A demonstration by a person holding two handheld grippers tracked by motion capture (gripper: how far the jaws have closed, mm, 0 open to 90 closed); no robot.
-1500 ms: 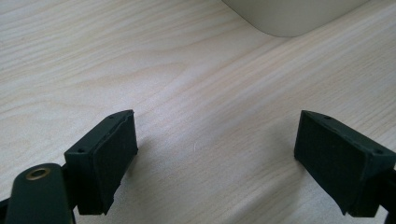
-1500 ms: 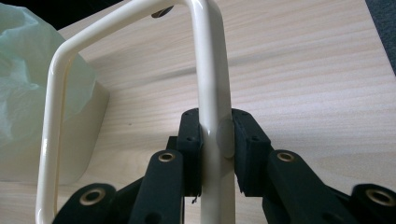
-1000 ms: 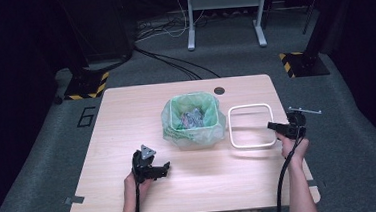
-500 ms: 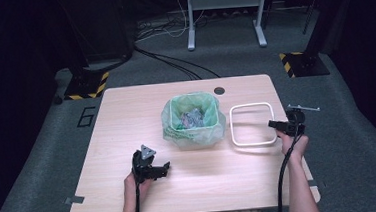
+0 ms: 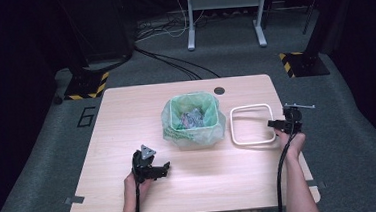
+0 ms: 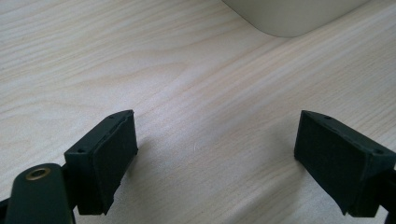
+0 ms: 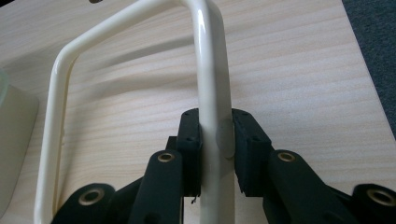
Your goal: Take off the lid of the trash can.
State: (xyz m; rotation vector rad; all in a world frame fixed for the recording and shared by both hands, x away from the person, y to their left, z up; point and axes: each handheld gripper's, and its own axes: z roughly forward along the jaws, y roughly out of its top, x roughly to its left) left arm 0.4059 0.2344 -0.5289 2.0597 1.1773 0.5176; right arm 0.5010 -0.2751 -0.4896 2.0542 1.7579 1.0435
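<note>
A white bin (image 5: 196, 135) lined with a green bag (image 5: 169, 118) stands mid-table, with crumpled waste inside. Right of it is a white rounded-square frame (image 5: 249, 106). My right gripper (image 5: 273, 125) is shut on the frame's right bar; in the right gripper view the pads (image 7: 192, 140) squeeze the cream tube (image 7: 208, 60), which casts a shadow on the wood. My left gripper (image 5: 163, 169) rests near the front left of the table, open, with bare wood between its fingers (image 6: 105, 158). The bin's lower edge (image 6: 289, 16) lies beyond them.
The wooden table (image 5: 126, 110) has a round cable hole (image 5: 219, 90) behind the bin. Its right edge (image 5: 289, 114) runs just past my right gripper. Grey floor, cables and a metal stand leg (image 5: 189, 20) lie beyond the table.
My right hand has shifted slightly toward the far side, still gripping the frame. The left hand and the bin have not moved.
</note>
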